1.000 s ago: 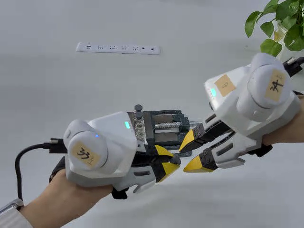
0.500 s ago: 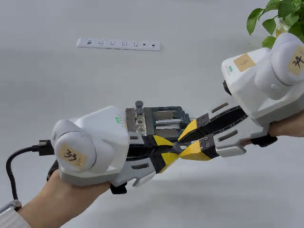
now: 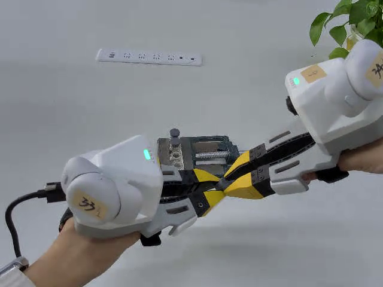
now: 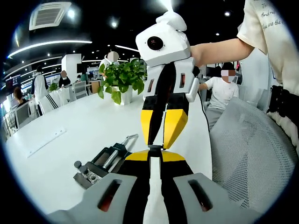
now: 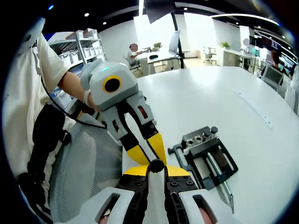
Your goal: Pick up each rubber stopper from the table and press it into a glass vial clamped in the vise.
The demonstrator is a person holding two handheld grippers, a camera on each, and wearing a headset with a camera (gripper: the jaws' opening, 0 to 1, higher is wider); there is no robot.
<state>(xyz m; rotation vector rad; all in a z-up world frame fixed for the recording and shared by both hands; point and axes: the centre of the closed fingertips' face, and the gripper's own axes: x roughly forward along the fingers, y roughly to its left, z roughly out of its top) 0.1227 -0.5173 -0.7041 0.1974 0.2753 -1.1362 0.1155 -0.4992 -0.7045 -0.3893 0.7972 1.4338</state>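
Observation:
A small dark rubber stopper (image 5: 156, 165) is pinched between my two grippers, which meet tip to tip in the air just in front of the vise (image 3: 206, 146). My left gripper (image 3: 219, 188) comes in from the lower left and my right gripper (image 3: 226, 185) from the upper right. Each has its yellow fingertips closed on the stopper. The vise clamps a row of glass vials (image 3: 176, 156); the farthest vial carries a dark stopper (image 3: 174, 133). In the left gripper view the vise (image 4: 100, 163) lies to the lower left of the jaws.
A white power strip (image 3: 148, 57) lies at the back of the white table. A potted plant (image 3: 347, 24) stands at the far right. A black cable (image 3: 15, 209) trails from my left gripper. A grey mesh chair (image 4: 252, 140) sits beside the table.
My right gripper, open a second ago, has swung in toward my left gripper's tips and shut on the stopper. My left gripper has stayed almost in place.

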